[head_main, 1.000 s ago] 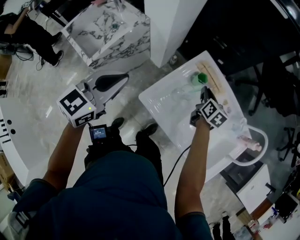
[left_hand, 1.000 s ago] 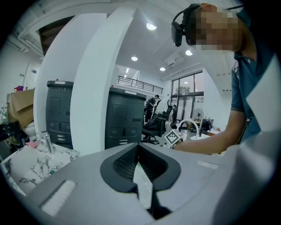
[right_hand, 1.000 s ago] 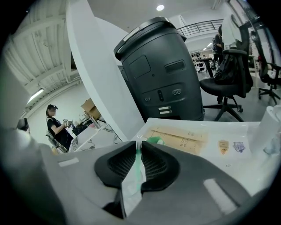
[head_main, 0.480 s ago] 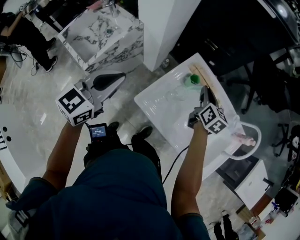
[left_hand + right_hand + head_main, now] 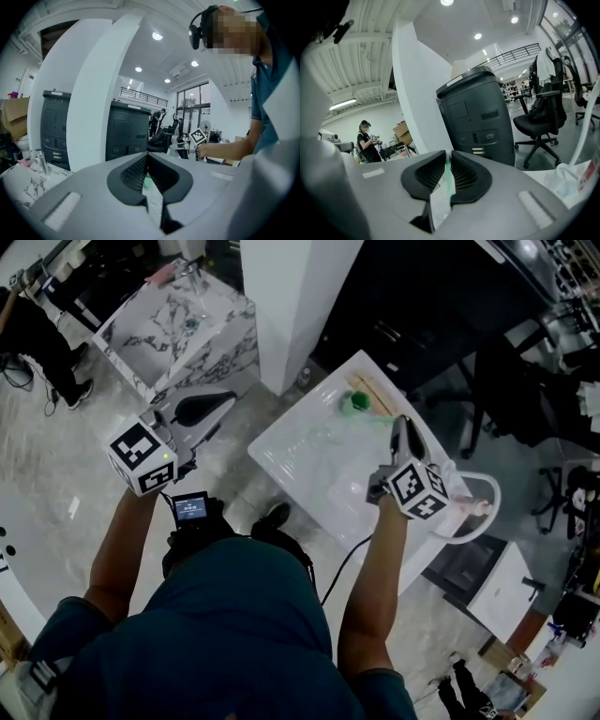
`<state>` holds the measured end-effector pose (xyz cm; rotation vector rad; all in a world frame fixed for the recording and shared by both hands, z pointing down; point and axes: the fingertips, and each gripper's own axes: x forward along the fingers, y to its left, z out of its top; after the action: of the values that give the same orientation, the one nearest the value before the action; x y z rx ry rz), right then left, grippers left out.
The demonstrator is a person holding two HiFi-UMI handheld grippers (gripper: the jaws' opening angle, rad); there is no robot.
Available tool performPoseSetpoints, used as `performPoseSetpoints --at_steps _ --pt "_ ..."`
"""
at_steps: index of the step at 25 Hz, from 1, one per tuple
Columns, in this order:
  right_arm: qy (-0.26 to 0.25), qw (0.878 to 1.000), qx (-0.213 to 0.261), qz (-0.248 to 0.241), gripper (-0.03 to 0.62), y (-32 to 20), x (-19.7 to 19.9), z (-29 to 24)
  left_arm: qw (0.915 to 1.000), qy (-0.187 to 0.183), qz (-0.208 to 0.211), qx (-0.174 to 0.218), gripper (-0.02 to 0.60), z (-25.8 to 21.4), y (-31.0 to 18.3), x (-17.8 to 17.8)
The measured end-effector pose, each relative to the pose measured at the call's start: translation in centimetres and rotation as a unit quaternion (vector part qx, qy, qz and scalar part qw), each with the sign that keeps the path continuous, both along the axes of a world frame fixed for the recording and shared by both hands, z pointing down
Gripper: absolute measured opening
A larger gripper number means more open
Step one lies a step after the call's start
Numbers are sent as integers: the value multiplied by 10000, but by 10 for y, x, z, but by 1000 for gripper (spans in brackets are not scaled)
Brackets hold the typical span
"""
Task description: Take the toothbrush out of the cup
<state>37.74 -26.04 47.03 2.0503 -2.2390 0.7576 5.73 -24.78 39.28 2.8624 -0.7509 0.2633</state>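
**White surface in a workroom: toothbrush gripped beside its cup**

A white surface point(image 5: 300, 460) stands on a pale polished floor, with a white column point(image 5: 300, 287) at its far side and a marbled block point(image 5: 178, 324) to the far left. In the right gripper view, a dark cabinet point(image 5: 476, 122) and an office chair point(image 5: 543, 117) fill the background, and a person point(image 5: 365, 140) stands far off at the left.

The green cup point(image 5: 356, 402) sits at the far edge of the surface, just beside a pair of pale wooden strips point(image 5: 375, 393).

The right gripper point(image 5: 401, 423) is held over the surface, to the right of the cup and pointing toward it. Its own view shows the ribbed fingers point(image 5: 466, 176) drawn almost together on the thin green shaft of the toothbrush point(image 5: 448, 176), which stands upright between them. From the head view the toothbrush appears only as a faint green line between the fingers and the cup. Whether its far end is inside the cup cannot be told.

The left gripper point(image 5: 225, 397) is held off the surface, over the floor at the left, well apart from the cup. Its fingers point(image 5: 131, 171) meet at the tips, with nothing clamped between them.
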Motion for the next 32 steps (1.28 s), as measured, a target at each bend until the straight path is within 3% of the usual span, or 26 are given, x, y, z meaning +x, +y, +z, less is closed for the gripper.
performPoseSetpoints --at_steps 20,32 --pt "797 9956 72 478 52 62 53 -25 9989 150 438 86 -2 -7 -9 37" --pt "667 9965 6 502 60 85 61 -15 9990 106 437 73 -1 -3 -8 39"
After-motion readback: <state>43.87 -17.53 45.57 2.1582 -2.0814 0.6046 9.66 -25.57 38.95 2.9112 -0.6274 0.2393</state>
